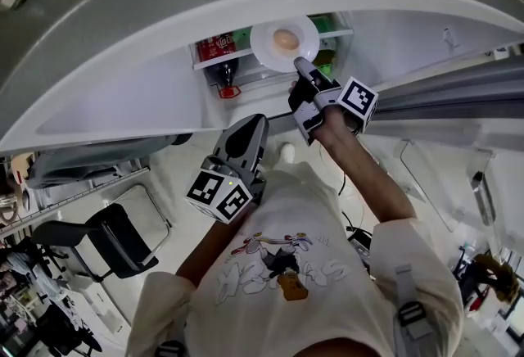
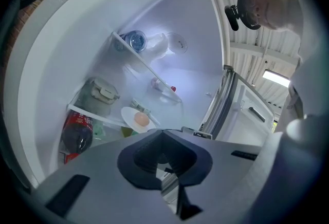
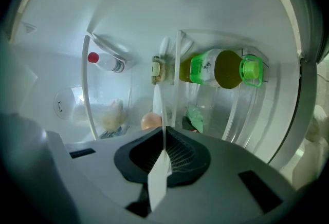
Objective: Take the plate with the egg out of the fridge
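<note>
A white plate [image 1: 270, 48] with a brown egg [image 1: 285, 39] on it sits at the front of a fridge shelf [image 1: 340, 33]. My right gripper [image 1: 300, 65] reaches up from below and is shut on the plate's near rim. In the right gripper view the plate [image 3: 157, 100] runs edge-on between the jaws of the right gripper [image 3: 163, 152], and the egg [image 3: 150, 121] shows just left of it. My left gripper [image 1: 255, 123] hangs lower, outside the fridge, jaws together and holding nothing. From the left gripper [image 2: 164, 160] view, the plate [image 2: 128, 115] and egg [image 2: 141, 119] lie ahead.
A red cola bottle [image 1: 216, 47] and a red-capped bottle [image 1: 227, 88] stand left of the plate. A green-capped bottle [image 3: 218, 69] lies in the clear door rack [image 3: 241, 115]. A lidded container [image 2: 100, 92] sits on the shelf. The fridge door [image 1: 458, 93] is open at right.
</note>
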